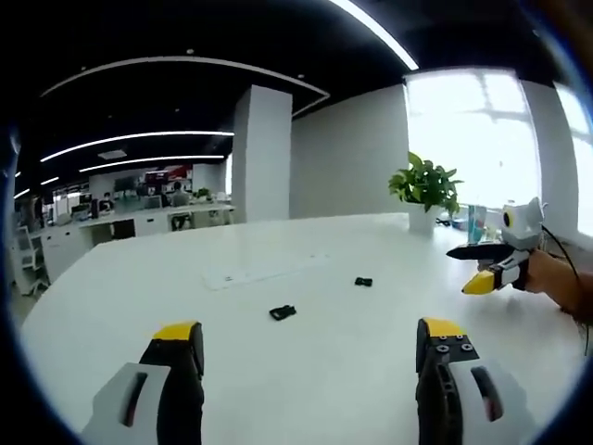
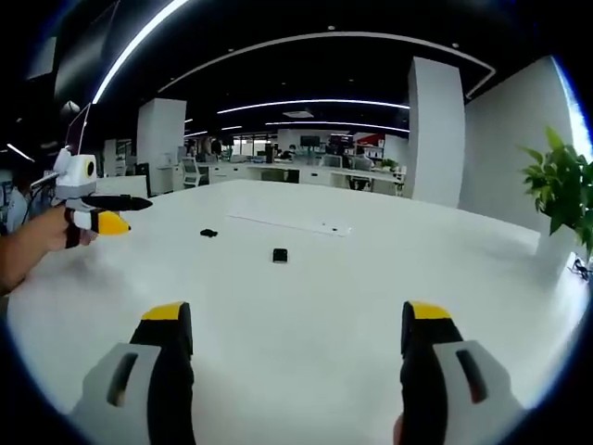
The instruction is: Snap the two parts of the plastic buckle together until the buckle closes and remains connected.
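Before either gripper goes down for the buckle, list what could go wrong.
1. The two buckle parts lie apart, small and flat on the smooth white table; fingers closing on one might skid it away.
2. Both grippers are wide open and off the table; a misjudged descent could knock a part aside.

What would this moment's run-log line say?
left gripper open | right gripper open | two buckle parts apart on table | untouched
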The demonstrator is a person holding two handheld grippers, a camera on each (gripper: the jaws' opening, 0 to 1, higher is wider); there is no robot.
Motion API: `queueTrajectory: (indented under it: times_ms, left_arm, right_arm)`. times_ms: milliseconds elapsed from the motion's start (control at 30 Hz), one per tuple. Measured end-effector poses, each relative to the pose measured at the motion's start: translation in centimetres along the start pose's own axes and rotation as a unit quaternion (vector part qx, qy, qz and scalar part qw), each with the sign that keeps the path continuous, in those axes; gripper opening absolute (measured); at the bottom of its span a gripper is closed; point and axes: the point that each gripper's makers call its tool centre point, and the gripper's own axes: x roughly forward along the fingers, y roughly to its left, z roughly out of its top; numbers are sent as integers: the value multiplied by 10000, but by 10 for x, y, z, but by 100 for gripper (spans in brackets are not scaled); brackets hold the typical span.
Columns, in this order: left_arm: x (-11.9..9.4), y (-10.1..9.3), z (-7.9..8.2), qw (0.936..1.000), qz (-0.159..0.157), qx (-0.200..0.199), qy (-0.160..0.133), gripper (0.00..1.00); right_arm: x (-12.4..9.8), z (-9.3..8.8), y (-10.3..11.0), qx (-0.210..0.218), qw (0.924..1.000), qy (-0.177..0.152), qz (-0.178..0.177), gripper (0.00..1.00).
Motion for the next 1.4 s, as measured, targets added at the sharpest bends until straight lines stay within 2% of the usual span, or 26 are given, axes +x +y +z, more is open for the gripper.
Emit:
queueTrajectory:
  times_ms: [167, 233, 333, 433, 567, 800, 900, 1167, 1267, 1400]
  left_arm:
    - [5, 6, 2, 10000, -29, -89, -26, 95]
    - [5, 2, 6, 9997, -179, -38, -135, 89]
    - [6, 6, 6, 9998, -141, 27, -163, 91]
    - [10, 8, -2, 9997, -233, -47, 1, 90]
    - [12, 7, -8, 9995, -310, -63, 68, 89]
    - [22, 13, -5, 9993, -331, -82, 155, 89]
    - [26, 15, -5, 9995, -278, 47, 141, 88]
    - [37, 12, -21, 9981, -521, 38, 337, 87]
    - [38, 17, -26, 9979, -428, 87, 479, 85]
    - [37, 19, -22, 9981, -409, 100, 452, 84]
  right_arm:
    - [11, 2, -1, 12, 10000, 18, 10, 93]
    - [14, 1, -1, 21, 10000, 32, 11, 94]
    - [21, 5, -3, -2, 10000, 15, -41, 96]
    - [28, 9, 0, 30, 10000, 3, -26, 95]
    - [35, 6, 3, -105, 9999, 91, 14, 91]
    - [44, 7, 1, -122, 9999, 108, -21, 89]
    - [48, 8, -2, -94, 9999, 95, -47, 89]
    - [67, 10, 0, 107, 9999, 109, -43, 86]
    - [74, 13, 7, 142, 9999, 93, 12, 84]
    - [79, 14, 12, 2, 9999, 128, 32, 84]
